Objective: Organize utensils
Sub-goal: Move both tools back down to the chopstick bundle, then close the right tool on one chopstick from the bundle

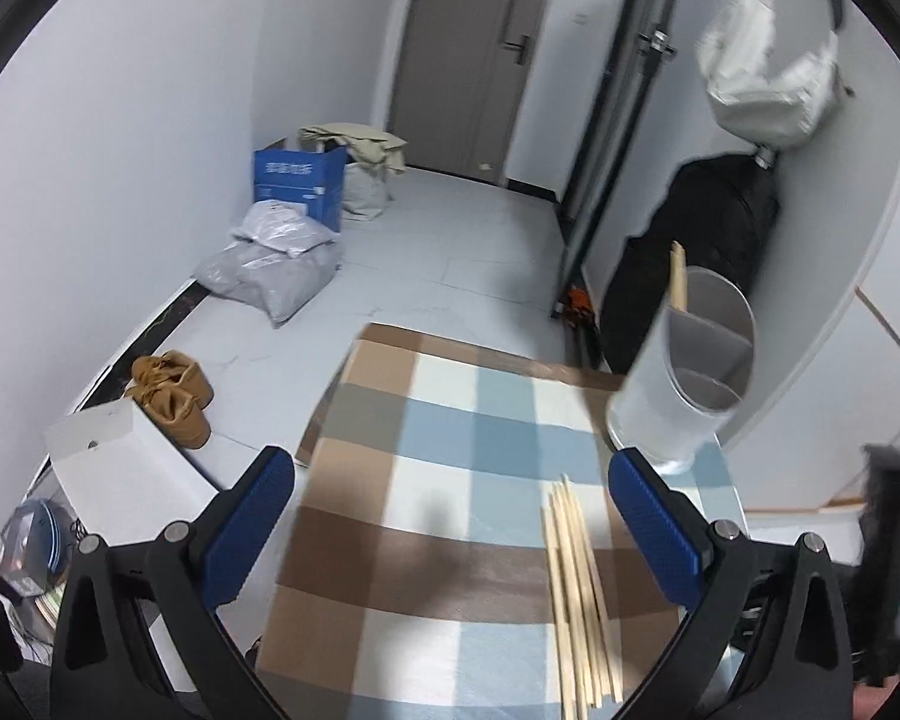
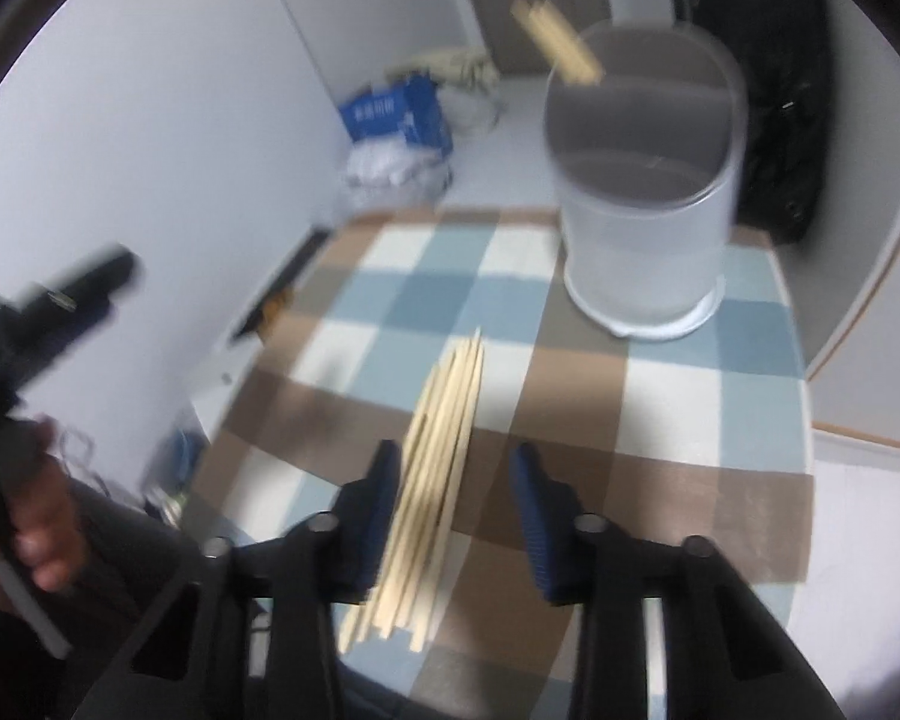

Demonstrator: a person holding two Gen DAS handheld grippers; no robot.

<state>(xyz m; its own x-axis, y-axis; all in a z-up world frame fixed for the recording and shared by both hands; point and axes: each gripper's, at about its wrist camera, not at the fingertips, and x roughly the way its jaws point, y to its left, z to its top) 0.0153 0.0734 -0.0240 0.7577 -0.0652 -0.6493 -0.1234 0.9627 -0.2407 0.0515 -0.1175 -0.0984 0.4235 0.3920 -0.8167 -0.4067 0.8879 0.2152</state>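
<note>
Several wooden chopsticks lie in a loose bundle on the checked tablecloth; they also show in the right wrist view. A frosted, divided utensil holder stands at the table's far right with a few chopsticks in it, and shows in the right wrist view with those chopsticks. My left gripper is open and empty above the cloth, left of the bundle. My right gripper is open, its jaws either side of the bundle's near part.
The small round table ends close on all sides. A white box and brown shoes sit on the floor to the left. A black bag stands behind the holder.
</note>
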